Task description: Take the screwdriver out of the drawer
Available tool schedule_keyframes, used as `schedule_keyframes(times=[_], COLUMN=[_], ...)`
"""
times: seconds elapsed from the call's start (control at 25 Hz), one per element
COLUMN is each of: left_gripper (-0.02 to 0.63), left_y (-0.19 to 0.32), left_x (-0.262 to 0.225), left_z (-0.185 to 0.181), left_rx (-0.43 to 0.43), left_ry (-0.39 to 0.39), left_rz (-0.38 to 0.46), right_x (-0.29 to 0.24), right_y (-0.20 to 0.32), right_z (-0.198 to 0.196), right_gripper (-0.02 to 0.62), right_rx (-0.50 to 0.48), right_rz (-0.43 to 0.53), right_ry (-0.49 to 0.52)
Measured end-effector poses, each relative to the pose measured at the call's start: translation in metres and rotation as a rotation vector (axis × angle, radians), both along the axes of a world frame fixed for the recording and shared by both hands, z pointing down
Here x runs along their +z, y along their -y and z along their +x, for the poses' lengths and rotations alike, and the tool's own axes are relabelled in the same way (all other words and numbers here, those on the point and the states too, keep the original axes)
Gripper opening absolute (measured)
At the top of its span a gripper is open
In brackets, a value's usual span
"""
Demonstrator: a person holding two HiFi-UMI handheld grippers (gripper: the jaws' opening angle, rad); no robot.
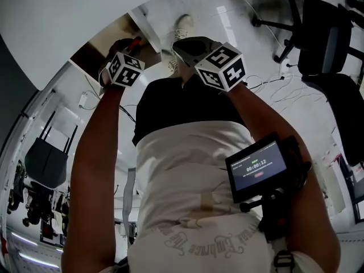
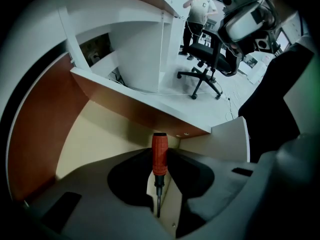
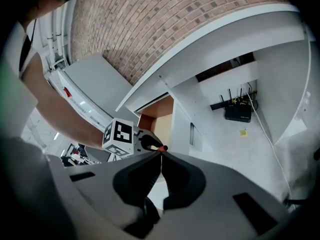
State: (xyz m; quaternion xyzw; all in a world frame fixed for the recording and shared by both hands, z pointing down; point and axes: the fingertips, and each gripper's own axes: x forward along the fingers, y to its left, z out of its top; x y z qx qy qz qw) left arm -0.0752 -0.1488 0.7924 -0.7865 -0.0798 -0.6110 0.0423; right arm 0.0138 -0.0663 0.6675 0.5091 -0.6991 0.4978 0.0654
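Head view showed the left gripper [image 1: 126,49] at the open drawer [image 1: 91,58] under the white desk [image 1: 68,16], with the red end of the screwdriver [image 1: 136,40] poking out past its tip. Left gripper view made the grip plain: the jaws were closed on the screwdriver's red handle, the metal shaft pointed back toward the camera, and the tool hung above the drawer's pale floor. Further right, the right gripper [image 1: 185,47] hovered near the drawer, and right gripper view showed its jaws pressed together with nothing between them.
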Motion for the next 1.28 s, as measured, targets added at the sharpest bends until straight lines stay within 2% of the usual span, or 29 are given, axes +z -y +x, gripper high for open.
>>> schedule_keyframes(times=[0.4, 0.52, 0.76, 1.0, 1.28], left_gripper=[0.109, 0.109, 0.109, 0.109, 0.109], left_y=[-0.002, 0.001, 0.002, 0.007, 0.012], left_x=[-0.037, -0.051, -0.077, -0.103, -0.124], left_z=[0.016, 0.016, 0.014, 0.002, 0.003], left_rx=[-0.043, -0.051, -0.124, -0.180, -0.260], left_ry=[-0.110, -0.142, -0.219, -0.249, -0.315], left_rz=[0.029, 0.035, 0.029, 0.021, 0.031], right_x=[-0.004, -0.007, -0.012, -0.025, -0.030], right_y=[0.006, 0.014, 0.023, 0.034, 0.038], right_z=[0.012, 0.012, 0.010, 0.002, -0.005], right_gripper=[0.023, 0.023, 0.023, 0.023, 0.023], right_rx=[0.035, 0.013, -0.031, -0.060, -0.100], right_rz=[0.011, 0.018, 0.019, 0.006, 0.003], right_ry=[0.006, -0.006, -0.031, -0.035, -0.050])
